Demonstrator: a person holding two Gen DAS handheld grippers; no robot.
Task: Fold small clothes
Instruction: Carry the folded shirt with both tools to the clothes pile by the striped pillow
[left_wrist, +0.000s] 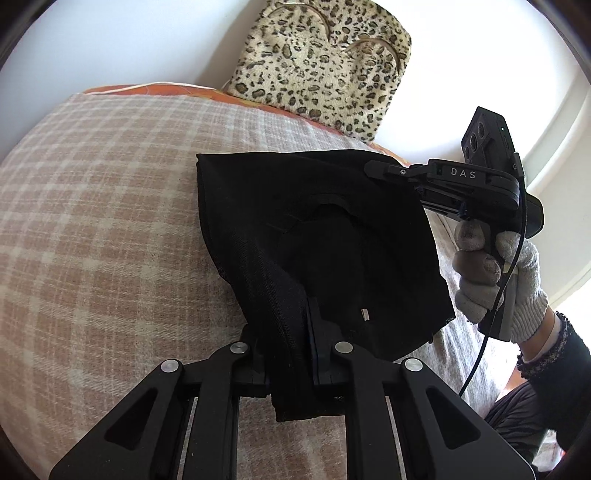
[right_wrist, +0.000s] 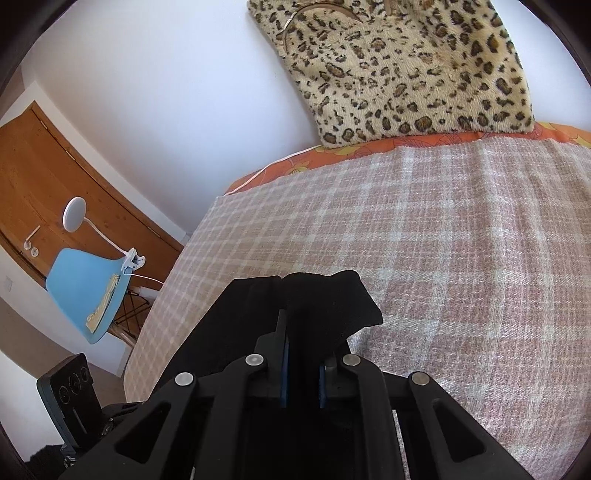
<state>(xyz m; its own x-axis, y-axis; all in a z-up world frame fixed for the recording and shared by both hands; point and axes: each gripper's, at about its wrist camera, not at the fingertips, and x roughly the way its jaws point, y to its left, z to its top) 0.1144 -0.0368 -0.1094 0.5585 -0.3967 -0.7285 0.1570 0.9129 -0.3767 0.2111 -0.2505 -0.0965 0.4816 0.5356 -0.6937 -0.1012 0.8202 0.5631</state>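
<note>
A small black garment (left_wrist: 332, 251) hangs in the air above the plaid bed cover (left_wrist: 110, 229), held by both grippers. My left gripper (left_wrist: 291, 350) is shut on one bunched edge of it at the bottom. My right gripper (left_wrist: 384, 171), held by a gloved hand, is shut on its upper right corner. In the right wrist view the black garment (right_wrist: 314, 306) is pinched between the fingers of my right gripper (right_wrist: 303, 354) and droops over them. The left gripper's body (right_wrist: 74, 398) shows at the lower left.
A leopard-print cushion (left_wrist: 317, 62) leans on the white wall at the head of the bed; it also shows in the right wrist view (right_wrist: 406, 66). An orange sheet edge (right_wrist: 369, 149) borders the plaid cover. A blue chair (right_wrist: 88, 288) with a clip lamp stands left of the bed by a wooden door (right_wrist: 44, 184).
</note>
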